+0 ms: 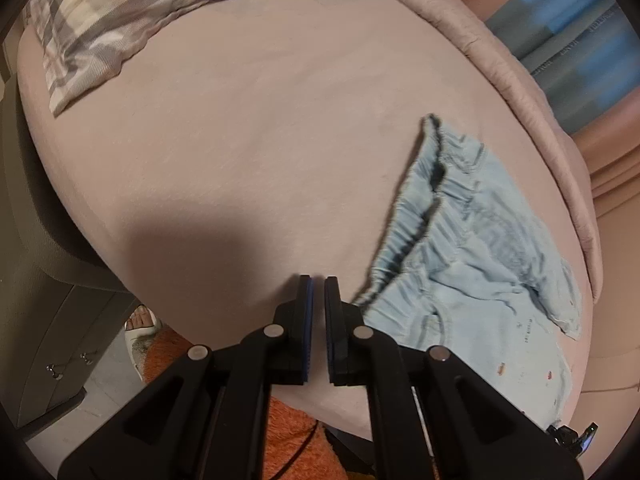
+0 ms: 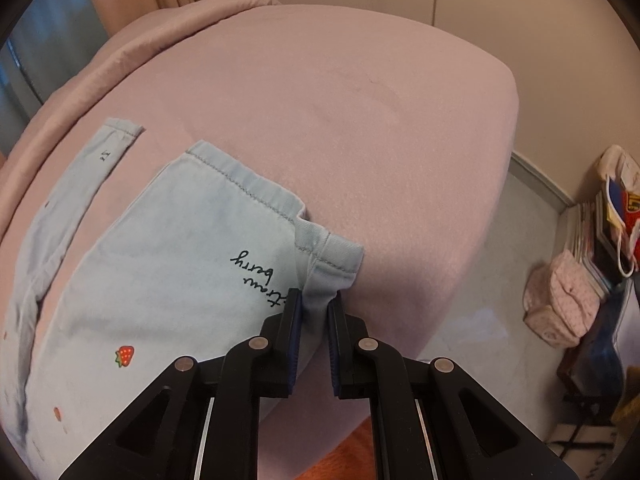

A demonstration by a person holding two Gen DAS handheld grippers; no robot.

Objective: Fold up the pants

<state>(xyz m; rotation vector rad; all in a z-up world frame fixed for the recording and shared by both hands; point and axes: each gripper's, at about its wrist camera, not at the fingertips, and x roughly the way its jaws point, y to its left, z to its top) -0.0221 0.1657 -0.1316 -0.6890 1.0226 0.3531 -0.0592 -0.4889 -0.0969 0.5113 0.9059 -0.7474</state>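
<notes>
Light blue pants (image 1: 472,264) lie on the pink bed (image 1: 260,140), elastic waistband toward the middle of the mattress. My left gripper (image 1: 318,280) is shut just left of the waistband's near corner, and I see no cloth between its pads. In the right wrist view the pants (image 2: 180,264) show a strawberry print and black script. My right gripper (image 2: 317,296) is shut on the hem corner of the near leg, with cloth bunched between the pads. The other leg (image 2: 100,168) lies flat to the far left.
A plaid pillow (image 1: 120,20) lies at the head of the bed. A person's sandalled foot (image 1: 140,320), an orange rug (image 1: 288,432) and a drawer unit (image 1: 52,352) are below the bed edge. A pink pouch (image 2: 560,304) and stacked books and bags (image 2: 600,240) sit on the floor right.
</notes>
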